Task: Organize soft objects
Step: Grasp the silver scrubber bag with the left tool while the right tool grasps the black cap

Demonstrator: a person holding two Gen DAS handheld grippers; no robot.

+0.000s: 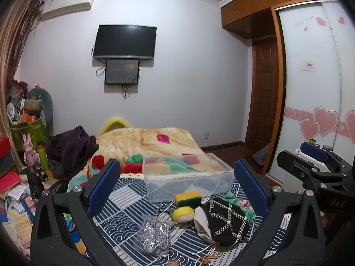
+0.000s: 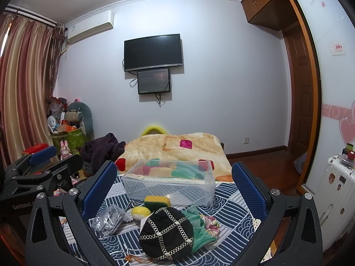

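Observation:
A clear plastic box (image 1: 188, 175) (image 2: 170, 181) stands empty on the bed. In front of it lie a yellow-green sponge (image 1: 188, 198) (image 2: 158, 200), a yellow-white wool ball (image 1: 183, 214) (image 2: 140, 212), a black beret with silver chains (image 1: 226, 221) (image 2: 166, 232), a silver sequin pouch in a plastic bag (image 1: 154, 235) (image 2: 108, 220) and a green floral cloth (image 2: 202, 228). My left gripper (image 1: 177, 186) is open and empty above them. My right gripper (image 2: 174, 190) is open and empty, also seen at the right of the left wrist view (image 1: 315, 161).
The bed has a navy patterned sheet (image 2: 230, 206) and a beige blanket (image 1: 146, 141). A dark heap of clothes (image 1: 71, 148) lies at its left. Clutter covers the floor at left (image 1: 15, 197). A white suitcase (image 2: 335, 190) stands at right.

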